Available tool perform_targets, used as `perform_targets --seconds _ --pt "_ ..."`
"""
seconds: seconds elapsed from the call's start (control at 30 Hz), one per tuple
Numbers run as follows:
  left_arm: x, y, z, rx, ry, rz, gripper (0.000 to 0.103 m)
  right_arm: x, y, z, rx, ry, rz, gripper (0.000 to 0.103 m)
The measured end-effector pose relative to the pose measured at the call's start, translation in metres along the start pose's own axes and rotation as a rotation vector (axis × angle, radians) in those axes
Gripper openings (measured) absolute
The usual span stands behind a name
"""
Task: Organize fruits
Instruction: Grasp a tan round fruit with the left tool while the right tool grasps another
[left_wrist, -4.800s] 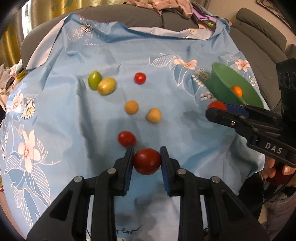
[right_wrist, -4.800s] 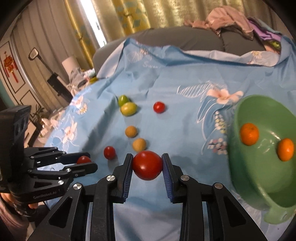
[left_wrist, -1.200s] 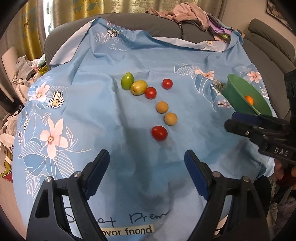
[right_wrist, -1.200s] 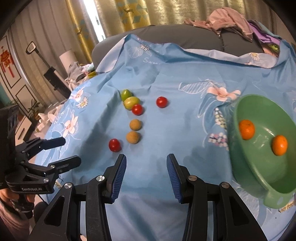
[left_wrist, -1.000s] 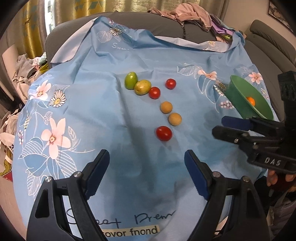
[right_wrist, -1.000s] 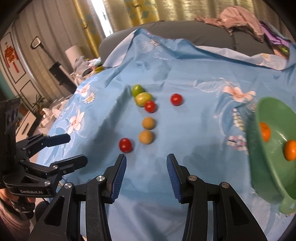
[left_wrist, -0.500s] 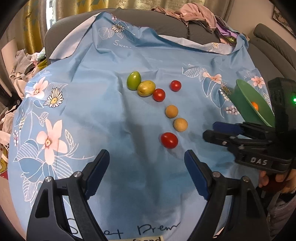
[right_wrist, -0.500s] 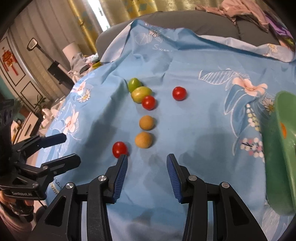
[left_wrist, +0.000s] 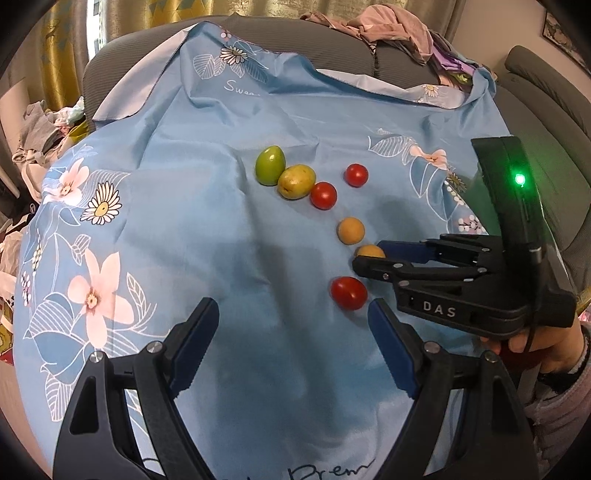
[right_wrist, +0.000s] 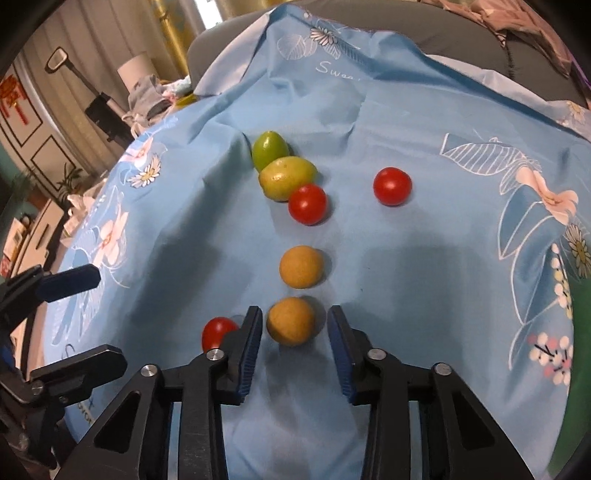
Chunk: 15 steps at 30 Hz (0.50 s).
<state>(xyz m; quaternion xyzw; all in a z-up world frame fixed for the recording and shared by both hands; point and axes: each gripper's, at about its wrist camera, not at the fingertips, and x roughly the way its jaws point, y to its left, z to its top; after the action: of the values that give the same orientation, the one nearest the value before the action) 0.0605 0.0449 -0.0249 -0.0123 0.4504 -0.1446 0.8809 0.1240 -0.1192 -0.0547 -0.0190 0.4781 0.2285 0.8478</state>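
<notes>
Several small fruits lie on a blue flowered cloth (left_wrist: 207, 229). My right gripper (right_wrist: 293, 328) is open with its fingers on either side of the near tan fruit (right_wrist: 290, 320), not closed on it; it also shows in the left wrist view (left_wrist: 369, 254). A second tan fruit (right_wrist: 301, 266) lies just beyond. A red tomato (right_wrist: 217, 331) sits left of my right gripper's left finger. My left gripper (left_wrist: 291, 325) is open and empty, with that red tomato (left_wrist: 348, 292) close to its right finger. Further back lie two more red tomatoes (right_wrist: 307, 204) (right_wrist: 392, 185), a yellow-green fruit (right_wrist: 287, 177) and a green fruit (right_wrist: 269, 147).
The green bowl's edge (right_wrist: 581, 332) shows at the far right of the right wrist view. A grey sofa (left_wrist: 332, 44) with heaped clothes (left_wrist: 388, 26) stands behind the cloth. Clutter and a lamp (right_wrist: 136, 70) sit at the left.
My right gripper has moved forward and down to the near tan fruit, which now sits between its fingers. The bowl has slid almost out of view. The left gripper stays open, a little closer.
</notes>
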Motion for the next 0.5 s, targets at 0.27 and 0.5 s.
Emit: perform_targets --seconds 0.27,0.5 --pt "0.009 -0.008 0.011 0.026 0.006 -0.013 0.082 -0.009 -0.012 -0.005 0.0 -0.03 0.007 0.029" --pt "0.036 -0.035 0.033 0.081 0.031 -0.043 0.077 -0.04 -0.041 -0.023 0.067 -0.085 0.001 0.029"
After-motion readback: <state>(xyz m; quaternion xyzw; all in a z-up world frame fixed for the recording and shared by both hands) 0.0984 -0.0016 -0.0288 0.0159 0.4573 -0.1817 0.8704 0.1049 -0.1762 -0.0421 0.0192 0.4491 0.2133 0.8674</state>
